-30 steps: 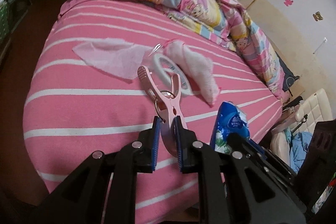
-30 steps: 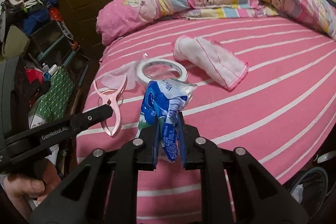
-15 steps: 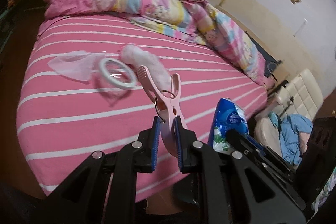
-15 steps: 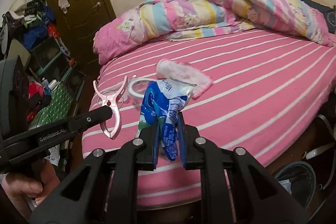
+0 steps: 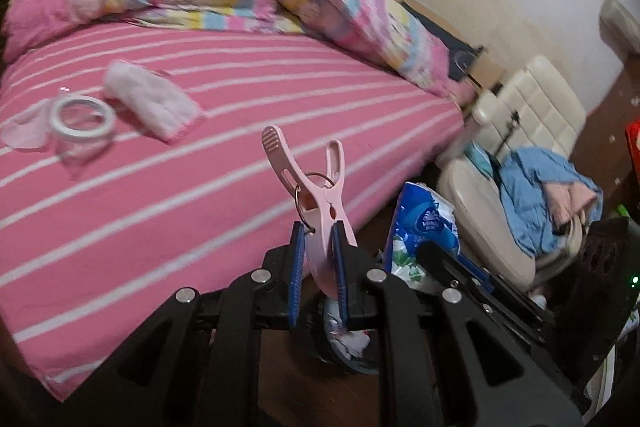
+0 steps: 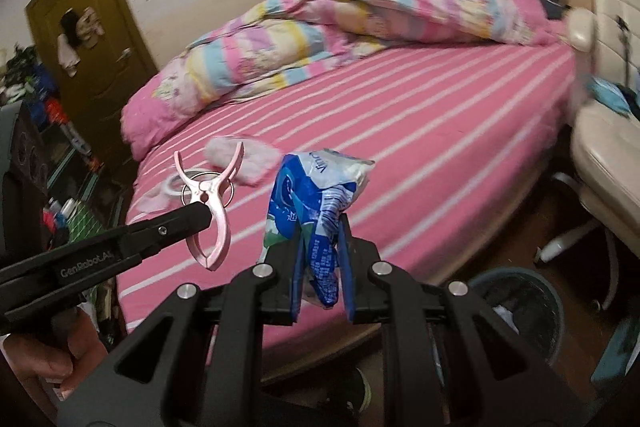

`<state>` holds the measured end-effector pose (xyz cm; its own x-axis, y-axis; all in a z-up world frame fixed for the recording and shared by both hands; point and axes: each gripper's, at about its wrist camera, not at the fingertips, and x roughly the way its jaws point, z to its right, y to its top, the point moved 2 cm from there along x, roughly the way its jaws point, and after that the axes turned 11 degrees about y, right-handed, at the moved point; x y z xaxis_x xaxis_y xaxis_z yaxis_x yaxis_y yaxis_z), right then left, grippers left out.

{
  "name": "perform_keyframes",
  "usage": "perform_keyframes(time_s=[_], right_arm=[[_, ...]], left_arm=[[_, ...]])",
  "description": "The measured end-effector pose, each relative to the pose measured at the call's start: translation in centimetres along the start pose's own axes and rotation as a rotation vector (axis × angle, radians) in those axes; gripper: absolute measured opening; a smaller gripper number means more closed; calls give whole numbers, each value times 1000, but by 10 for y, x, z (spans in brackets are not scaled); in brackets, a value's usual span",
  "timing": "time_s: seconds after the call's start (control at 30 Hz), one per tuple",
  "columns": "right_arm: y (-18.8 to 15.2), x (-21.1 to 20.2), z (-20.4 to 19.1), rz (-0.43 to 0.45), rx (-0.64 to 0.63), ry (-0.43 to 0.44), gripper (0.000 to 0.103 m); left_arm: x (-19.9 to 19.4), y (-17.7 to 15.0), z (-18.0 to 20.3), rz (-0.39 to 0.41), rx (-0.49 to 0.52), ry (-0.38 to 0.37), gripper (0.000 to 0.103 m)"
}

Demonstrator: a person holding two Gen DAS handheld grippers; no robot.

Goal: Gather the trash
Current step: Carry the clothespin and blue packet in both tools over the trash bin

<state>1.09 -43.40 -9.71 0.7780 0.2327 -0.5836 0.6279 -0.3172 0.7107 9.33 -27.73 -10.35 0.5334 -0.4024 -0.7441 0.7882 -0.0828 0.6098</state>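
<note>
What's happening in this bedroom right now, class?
A person is clearing rubbish off a bed, with tongs in each hand. The left tongs are shut on a pink clothes peg, and the right tongs are shut on a crumpled blue tissue packet. Both are held off the pink striped bed, near a dark bin on the floor. A tape roll and a pink cloth lie on the bed.

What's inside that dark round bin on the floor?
The dark round bin holds some white crumpled scraps. Deeper down is hidden by its rim and the grippers.
</note>
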Motion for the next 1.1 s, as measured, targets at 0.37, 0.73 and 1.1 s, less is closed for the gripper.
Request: perform_keyframes(time_s=[0.37, 0.73, 1.1], right_arm=[[-34, -40, 112, 13, 164, -119, 16], [-72, -50, 191, -29, 276, -226, 16], [-112, -20, 245, -139, 356, -284, 16]], left_arm=[[61, -39, 96, -138, 131, -71, 14], [141, -85, 156, -313, 200, -114, 14], [213, -123, 176, -481, 249, -145, 14]])
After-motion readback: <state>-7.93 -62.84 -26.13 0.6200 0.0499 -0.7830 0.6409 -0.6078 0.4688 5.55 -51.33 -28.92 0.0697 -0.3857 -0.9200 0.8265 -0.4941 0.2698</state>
